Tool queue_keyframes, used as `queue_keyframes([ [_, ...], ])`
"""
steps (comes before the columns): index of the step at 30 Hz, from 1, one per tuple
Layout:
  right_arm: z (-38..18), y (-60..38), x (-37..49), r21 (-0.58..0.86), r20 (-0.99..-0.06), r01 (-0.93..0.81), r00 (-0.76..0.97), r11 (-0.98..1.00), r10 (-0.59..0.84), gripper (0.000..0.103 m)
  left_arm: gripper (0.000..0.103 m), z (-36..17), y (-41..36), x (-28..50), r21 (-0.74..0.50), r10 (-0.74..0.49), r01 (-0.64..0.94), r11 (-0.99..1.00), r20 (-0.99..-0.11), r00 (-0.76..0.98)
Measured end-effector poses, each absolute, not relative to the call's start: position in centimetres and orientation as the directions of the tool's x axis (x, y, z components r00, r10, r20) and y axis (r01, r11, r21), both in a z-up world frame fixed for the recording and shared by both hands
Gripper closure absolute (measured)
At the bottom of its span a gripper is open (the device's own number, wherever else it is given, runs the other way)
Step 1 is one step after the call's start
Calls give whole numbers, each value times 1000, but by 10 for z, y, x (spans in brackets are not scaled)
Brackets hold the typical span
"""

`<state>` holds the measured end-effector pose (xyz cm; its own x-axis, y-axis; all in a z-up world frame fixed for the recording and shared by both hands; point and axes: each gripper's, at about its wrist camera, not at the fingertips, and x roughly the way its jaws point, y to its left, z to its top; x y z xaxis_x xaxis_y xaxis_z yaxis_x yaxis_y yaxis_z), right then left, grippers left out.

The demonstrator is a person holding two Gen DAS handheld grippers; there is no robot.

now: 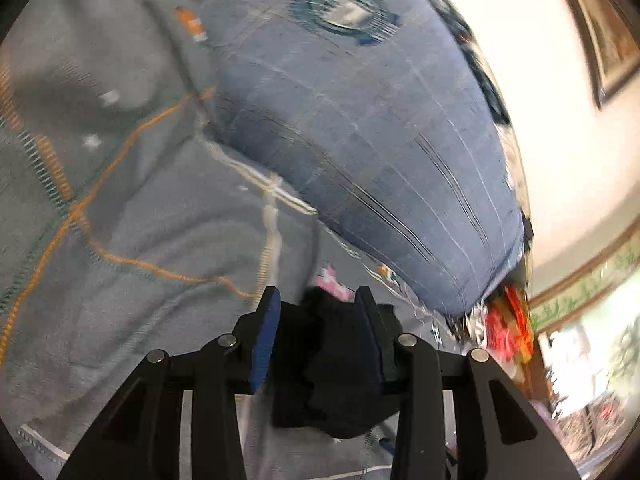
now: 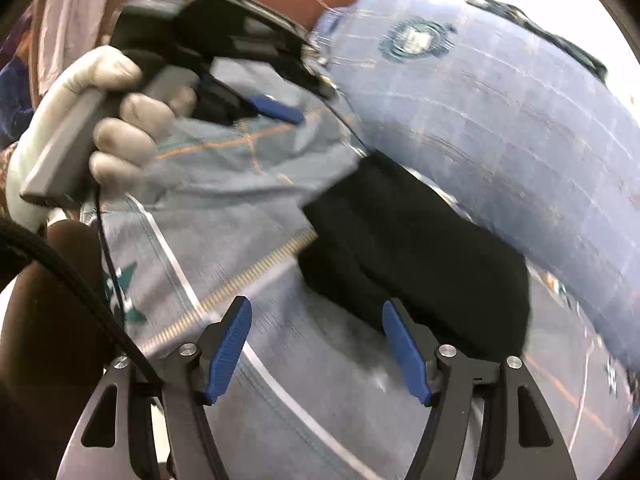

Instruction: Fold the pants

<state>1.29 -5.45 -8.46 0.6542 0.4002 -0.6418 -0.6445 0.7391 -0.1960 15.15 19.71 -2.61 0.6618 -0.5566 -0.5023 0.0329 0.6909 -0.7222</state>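
The soft black fabric pants [image 2: 416,256] lie on the grey-blue quilted bed cover [image 2: 248,360], against a blue checked pillow [image 2: 500,112]. The left gripper [image 1: 316,312] pinches a bunched edge; the right gripper [image 2: 316,344] hangs spread. Light and limp, they look best gripped at hems.

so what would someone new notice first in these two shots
Probably the black pants, lying on the grey-blue bedspread below a big blue pillow. In the left wrist view the left gripper has a bunch of that black cloth between its blue fingers. In the right wrist view the right gripper stands open near the pants' edge, with a gloved hand holding the other tool at upper left.
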Motion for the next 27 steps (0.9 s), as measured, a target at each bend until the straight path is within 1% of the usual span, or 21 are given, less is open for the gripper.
queue_keyframes([
  [3,-76,-94,29,-124,-652,-578,660,806,373,30,63,-20,160,161,-672,-566,89,735,-535,628],
  [5,-68,-123,47,-49,-653,-503,670,863,354,30,63,-26,135,168,-592,-511,80,802,-610,605],
  [7,-61,-146,61,13,-645,-436,684,900,341,30,63,-45,111,172,-463,-401,32,886,-731,552],
  [9,-54,-160,75,55,-635,-394,695,917,337,30,79,-66,101,170,-417,-366,8,909,-787,496],
  [10,-50,-165,83,81,-630,-382,696,921,344,30,79,-74,101,167,-414,-361,-3,910,-798,482],
  [12,-42,-167,95,119,-621,-382,692,916,369,30,82,-81,106,154,-428,-363,-19,903,-788,497],
  [14,-34,-157,108,133,-612,-404,685,905,396,30,85,-83,115,144,-471,-389,-42,881,-773,502],
  [16,-30,-143,115,141,-613,-437,666,888,425,30,85,-83,122,136,-509,-413,-63,858,-759,504],
  [20,-28,-105,142,199,-630,-504,590,840,504,30,87,-80,119,126,-502,-413,-48,864,-760,502],
  [24,-38,-62,163,257,-683,-549,480,796,551,30,87,-81,122,121,-520,-424,-69,851,-759,494],
  [26,-51,-40,178,257,-744,-551,411,794,527,30,87,-85,125,121,-536,-435,-83,840,-757,488],
  [27,-60,-31,186,248,-777,-542,384,803,499,30,85,-87,127,121,-544,-439,-92,834,-756,485],
])
